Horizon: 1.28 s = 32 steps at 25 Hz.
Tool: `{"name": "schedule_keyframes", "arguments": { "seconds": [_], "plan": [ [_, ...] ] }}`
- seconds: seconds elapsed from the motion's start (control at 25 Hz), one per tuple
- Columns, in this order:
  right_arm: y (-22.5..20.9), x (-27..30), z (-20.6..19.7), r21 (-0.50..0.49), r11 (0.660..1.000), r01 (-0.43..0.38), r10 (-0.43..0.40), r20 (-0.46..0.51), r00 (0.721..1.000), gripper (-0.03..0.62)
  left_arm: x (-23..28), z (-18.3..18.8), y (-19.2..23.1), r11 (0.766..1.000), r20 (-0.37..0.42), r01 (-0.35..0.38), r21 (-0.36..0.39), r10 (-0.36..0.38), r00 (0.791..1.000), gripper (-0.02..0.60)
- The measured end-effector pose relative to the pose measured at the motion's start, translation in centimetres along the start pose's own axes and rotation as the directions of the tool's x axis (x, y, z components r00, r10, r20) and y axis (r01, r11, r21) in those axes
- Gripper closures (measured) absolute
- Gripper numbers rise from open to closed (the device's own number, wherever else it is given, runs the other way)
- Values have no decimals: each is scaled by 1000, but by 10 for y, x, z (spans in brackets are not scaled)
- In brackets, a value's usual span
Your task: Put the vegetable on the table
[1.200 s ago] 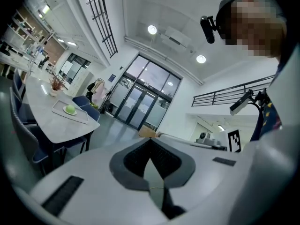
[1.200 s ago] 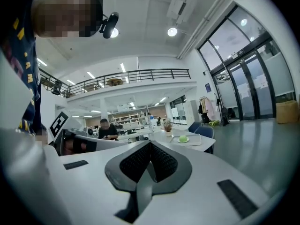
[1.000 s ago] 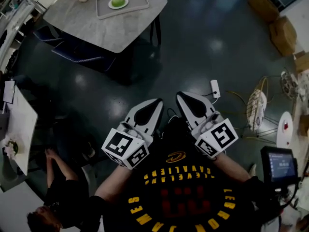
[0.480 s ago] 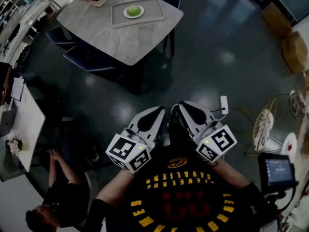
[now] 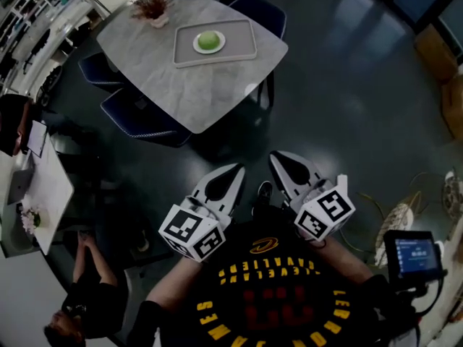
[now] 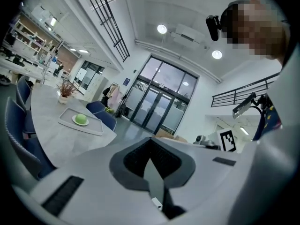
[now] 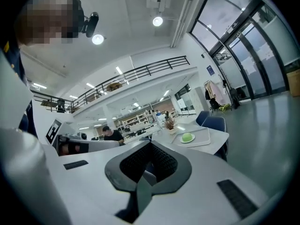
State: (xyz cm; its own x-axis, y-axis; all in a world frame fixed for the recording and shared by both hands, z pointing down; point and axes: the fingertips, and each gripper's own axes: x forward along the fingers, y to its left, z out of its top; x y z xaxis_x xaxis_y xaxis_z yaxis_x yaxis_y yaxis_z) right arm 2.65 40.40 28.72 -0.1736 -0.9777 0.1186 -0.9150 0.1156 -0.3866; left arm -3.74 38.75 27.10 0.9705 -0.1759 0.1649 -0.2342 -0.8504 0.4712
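In the head view the marble-topped table (image 5: 195, 96) sits lower and fuller in the frame than it did a second ago, so the person has been closing on it. Judging by that, this is the approach, and no handling has begun. The round green vegetable (image 5: 208, 40) rests on a small white plate (image 5: 220, 48) inside a grey tray (image 5: 240, 48) on the far half of the table, beside a potted plant (image 5: 152, 4) at the table's far corner. It still has to come off the plate and onto the bare tabletop.

The left gripper (image 5: 236, 169) and the right gripper (image 5: 278, 157) are both held close to the person's chest, well apart from the table, with dark floor between. Each gripper view shows the jaws brought together at their tips with nothing between them (both are empty).

The head view alone shows the blue chairs (image 5: 137, 118) tucked along the table's near edge, which may limit where the person can stand to reach. The gripper views give the level look instead. The left gripper view shows glass doors (image 6: 157, 104) beyond the table, and the right gripper view shows a seated person (image 7: 110, 134) at a desk behind it. Both confirm that the vegetable stands proud of its plate, which suggests it can be gripped from the side.
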Motion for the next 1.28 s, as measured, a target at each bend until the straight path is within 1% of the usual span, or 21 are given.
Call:
{"name": "schedule_keyframes", "arguments": {
  "seconds": [0.12,0.24,0.4,0.48,0.6,0.76,0.88,1.0,1.08,1.16,1.28],
  "plan": [
    [-31,9,14,28,999,-25,25,2,1000,589,31,11,2,1000,6,-21,4,21,1000,581],
    [-53,14,29,58,996,-65,63,34,997,589,56,18,3,999,10,-35,14,35,999,581],
    [-76,19,38,69,995,-78,76,37,996,589,81,22,5,999,22,-40,5,40,999,581],
    [-85,22,39,76,994,-84,81,35,996,589,89,23,9,999,35,-45,-2,45,998,581],
    [-95,32,42,86,991,-101,99,32,995,589,100,24,16,999,32,-48,-17,49,998,581],
    [-102,48,40,87,989,-124,124,3,992,589,112,28,31,998,42,-59,-31,61,997,581],
    [-113,60,40,84,989,-120,121,-9,993,589,125,32,42,997,40,-63,-43,65,997,581],
    [-130,71,45,84,991,-101,103,-17,995,589,142,37,54,997,45,-51,-57,54,998,581],
    [-141,81,49,84,993,-86,88,-21,996,589,154,43,64,997,35,-45,-65,48,998,581],
    [-151,95,52,89,993,-76,79,-27,997,589,164,50,78,996,27,-44,-75,46,999,581],
    [-164,121,58,91,993,-77,81,-41,996,589,179,63,106,994,45,-47,-98,52,998,581]
  ]
}}
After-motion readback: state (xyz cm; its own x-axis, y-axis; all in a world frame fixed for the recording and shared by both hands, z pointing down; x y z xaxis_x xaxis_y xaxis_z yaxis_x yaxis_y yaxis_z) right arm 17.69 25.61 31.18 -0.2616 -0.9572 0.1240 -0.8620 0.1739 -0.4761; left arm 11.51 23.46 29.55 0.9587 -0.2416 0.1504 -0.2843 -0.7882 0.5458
